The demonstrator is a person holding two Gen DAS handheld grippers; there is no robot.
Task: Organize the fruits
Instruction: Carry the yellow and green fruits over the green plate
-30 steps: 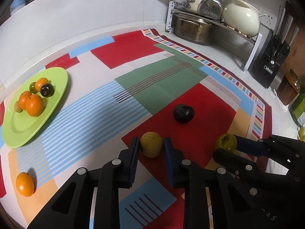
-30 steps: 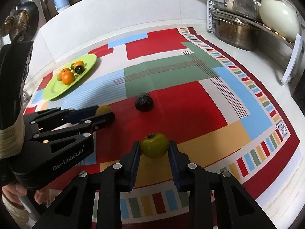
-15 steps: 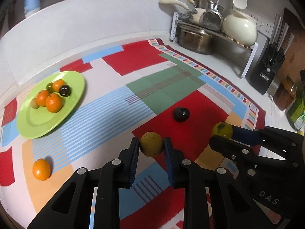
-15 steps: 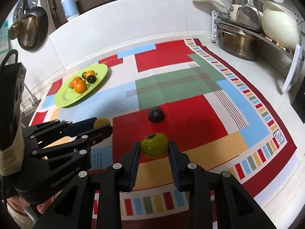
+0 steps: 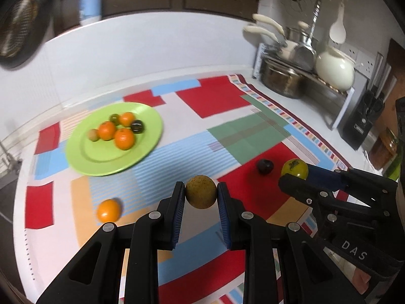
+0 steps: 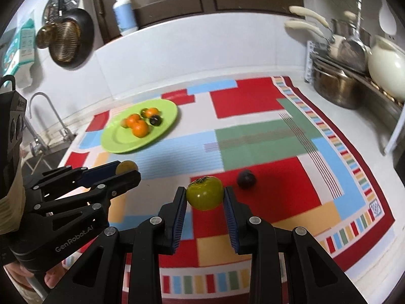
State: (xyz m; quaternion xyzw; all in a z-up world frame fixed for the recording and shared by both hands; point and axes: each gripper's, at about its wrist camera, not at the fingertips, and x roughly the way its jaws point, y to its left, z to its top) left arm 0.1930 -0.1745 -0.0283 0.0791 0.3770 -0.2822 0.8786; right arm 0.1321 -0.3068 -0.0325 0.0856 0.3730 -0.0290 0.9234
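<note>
My left gripper (image 5: 200, 194) is shut on a speckled yellow-brown fruit (image 5: 200, 191), held above the colourful mat. My right gripper (image 6: 205, 197) is shut on a green tomato-like fruit (image 6: 205, 195), also lifted off the mat. Each gripper shows in the other's view, the right gripper (image 5: 295, 171) at the right and the left gripper (image 6: 126, 169) at the left. A green plate (image 5: 83, 157) at the back left holds several oranges and small dark fruits. A loose orange (image 5: 108, 210) lies on the mat near the plate. A dark plum (image 6: 246, 178) lies on a red patch.
A patterned mat (image 5: 222, 98) covers the white counter. A dish rack with steel pots and a cream kettle (image 5: 334, 67) stands at the back right, a knife block (image 5: 362, 124) beside it. A sink tap (image 6: 48, 116) is at the left. A soap bottle (image 6: 124, 12) stands on the back ledge.
Both grippers have risen with their fruits and drawn back, so more of the counter and back wall shows. The plate, loose orange and plum stay in place on the mat.
</note>
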